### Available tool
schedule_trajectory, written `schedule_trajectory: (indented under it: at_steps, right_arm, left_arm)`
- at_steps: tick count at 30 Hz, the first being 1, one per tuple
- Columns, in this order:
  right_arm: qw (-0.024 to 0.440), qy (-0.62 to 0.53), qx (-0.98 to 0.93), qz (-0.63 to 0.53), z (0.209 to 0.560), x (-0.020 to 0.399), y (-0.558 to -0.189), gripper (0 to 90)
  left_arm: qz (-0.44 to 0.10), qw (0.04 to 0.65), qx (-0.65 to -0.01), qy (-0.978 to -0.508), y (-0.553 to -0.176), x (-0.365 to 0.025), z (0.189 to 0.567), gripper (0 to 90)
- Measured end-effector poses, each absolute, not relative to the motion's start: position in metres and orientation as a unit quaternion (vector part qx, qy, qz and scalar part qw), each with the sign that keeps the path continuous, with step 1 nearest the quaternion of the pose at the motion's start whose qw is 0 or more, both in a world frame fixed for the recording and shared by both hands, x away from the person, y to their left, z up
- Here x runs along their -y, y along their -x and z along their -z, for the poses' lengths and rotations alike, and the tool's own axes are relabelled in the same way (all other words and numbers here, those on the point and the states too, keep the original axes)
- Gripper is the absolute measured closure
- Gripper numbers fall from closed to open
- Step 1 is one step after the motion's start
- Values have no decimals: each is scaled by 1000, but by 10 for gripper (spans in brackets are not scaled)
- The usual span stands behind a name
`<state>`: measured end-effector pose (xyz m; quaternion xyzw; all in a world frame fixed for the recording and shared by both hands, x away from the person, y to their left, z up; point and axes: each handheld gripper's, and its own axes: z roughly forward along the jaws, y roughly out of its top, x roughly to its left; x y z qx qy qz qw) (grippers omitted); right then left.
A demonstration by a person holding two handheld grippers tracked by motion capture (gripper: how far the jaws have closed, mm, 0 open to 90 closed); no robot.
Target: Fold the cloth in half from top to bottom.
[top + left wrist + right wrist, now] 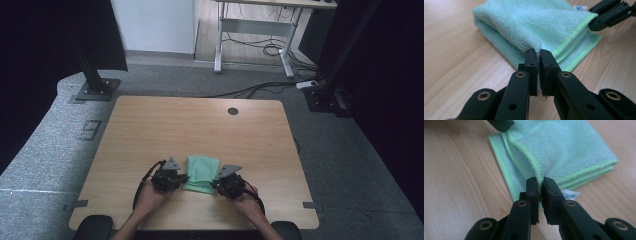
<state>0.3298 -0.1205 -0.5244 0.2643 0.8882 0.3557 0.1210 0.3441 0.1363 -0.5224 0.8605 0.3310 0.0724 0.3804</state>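
Folded mint-green microfibre cloth [201, 174] on the light wooden table [150, 130], near its front edge; left gripper [538, 56] and right gripper [539, 184] each clamped on a near corner.

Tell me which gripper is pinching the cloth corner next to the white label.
The right gripper: the white label pokes out just beside its jaws. The left gripper clamps the cloth at the other near corner.

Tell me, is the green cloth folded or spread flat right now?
Folded. The green cloth lies in stacked layers, edges showing, with the left gripper and right gripper each pinching its top layer.
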Motion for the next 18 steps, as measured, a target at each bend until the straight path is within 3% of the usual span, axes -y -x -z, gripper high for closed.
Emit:
schedule_trajectory:
  at_steps: [9,18]
  right_arm:
    - [121,-264,-881,-373,504,124,-322,819]
    - [80,-268,-894,-351,532,121,-307,816]
  left_arm:
    - [-60,395,-330,-856,-334,-139,509,829]
    - [-40,369,-336,-866,-320,-143,526,798]
